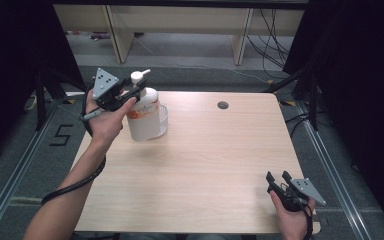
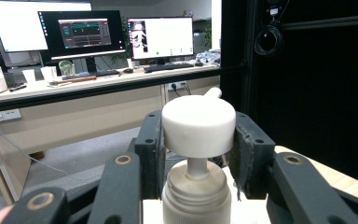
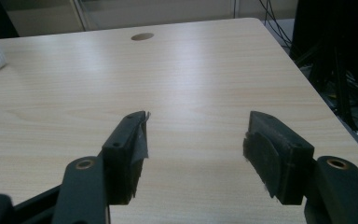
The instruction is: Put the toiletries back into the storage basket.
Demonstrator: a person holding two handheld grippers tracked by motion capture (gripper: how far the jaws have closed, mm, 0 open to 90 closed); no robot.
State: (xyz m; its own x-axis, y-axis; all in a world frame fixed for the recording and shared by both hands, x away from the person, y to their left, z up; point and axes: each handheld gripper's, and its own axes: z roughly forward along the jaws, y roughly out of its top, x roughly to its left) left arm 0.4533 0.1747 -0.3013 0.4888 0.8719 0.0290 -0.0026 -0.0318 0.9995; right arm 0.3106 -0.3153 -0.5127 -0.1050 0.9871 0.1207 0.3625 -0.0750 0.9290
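Your pale wood-grain table [image 1: 205, 165] fills the middle of the high view, with a small round cable hole [image 1: 223, 105] near its far edge. At the upper left of that frame your left gripper [image 1: 136, 90] is clamped on the white pump head [image 2: 198, 126] of a translucent white plastic pump bottle with an orange label [image 1: 144, 116], which stands on the table's far left corner. In the left gripper view both black jaws press the pump head's sides, above the ribbed collar [image 2: 196, 193].

At the lower right of the high view your right gripper [image 1: 278, 177] rests near the table's front edge, jaws spread wide with nothing between them; the right gripper view shows bare wood [image 3: 191, 84] in the gap.

Grey floor [image 1: 190, 47] and pale desk legs [image 1: 117, 32] lie beyond the table, black curtains [image 1: 360, 75] at both sides. Lit monitors [image 2: 121, 37] sit on a long desk at the upper left of the left gripper view.
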